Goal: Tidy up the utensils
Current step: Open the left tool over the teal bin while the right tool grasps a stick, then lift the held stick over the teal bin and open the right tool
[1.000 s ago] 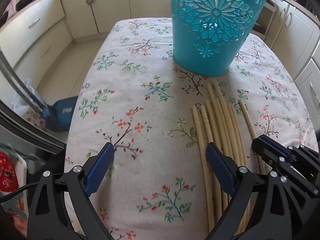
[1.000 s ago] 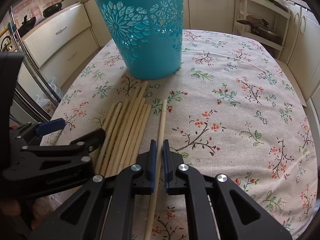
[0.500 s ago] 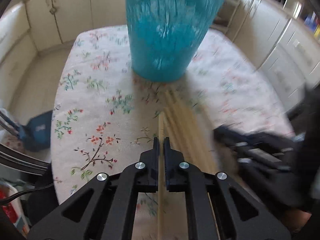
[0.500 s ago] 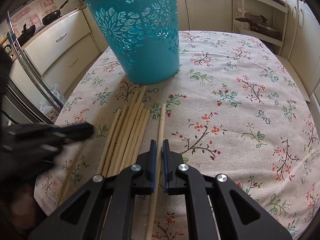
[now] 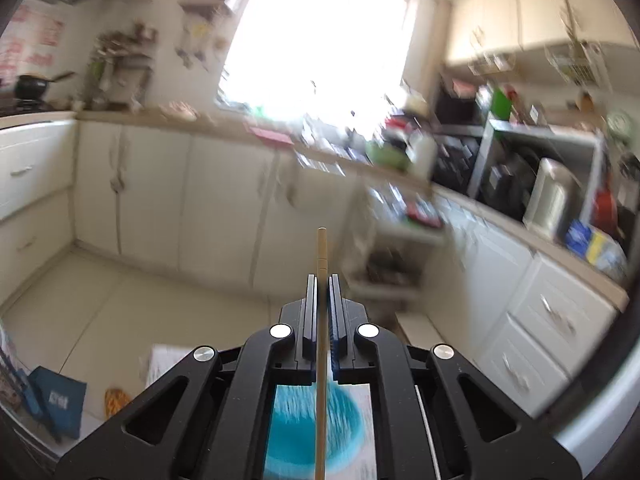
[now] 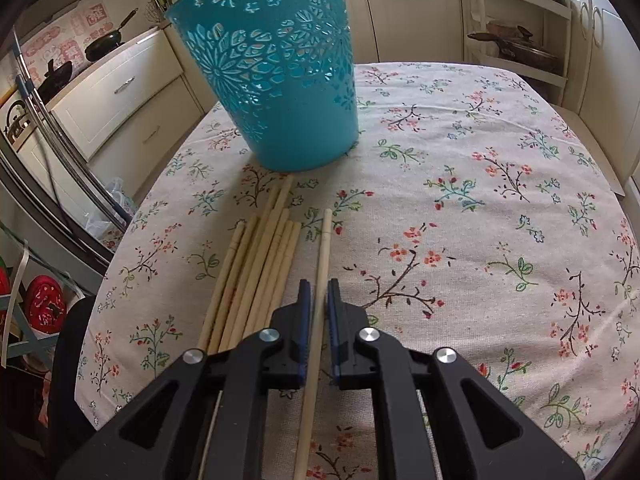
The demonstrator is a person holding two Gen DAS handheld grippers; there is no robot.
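My left gripper (image 5: pixel 323 280) is shut on one wooden chopstick (image 5: pixel 321 252) and holds it raised, tip pointing out into the kitchen. Under that gripper the turquoise cut-out basket (image 5: pixel 296 428) shows blurred from above. In the right wrist view my right gripper (image 6: pixel 319 286) is shut on another chopstick (image 6: pixel 323 248) that lies on the floral tablecloth (image 6: pixel 480 200). A bundle of several chopsticks (image 6: pixel 256 268) lies just to its left. The basket (image 6: pixel 272 80) stands upright beyond them.
Cream cabinets (image 6: pixel 132 92) and a metal rack (image 6: pixel 52 148) stand left of the table, shelves with pans (image 6: pixel 516 44) behind it. The left wrist view shows a cluttered counter (image 5: pixel 400 148), a window and the floor with a blue bag (image 5: pixel 56 404).
My left gripper closed on a chopstick from the bundle, lifted it and swung up so it now looks across the kitchen above the basket. The right gripper stayed shut on its chopstick.
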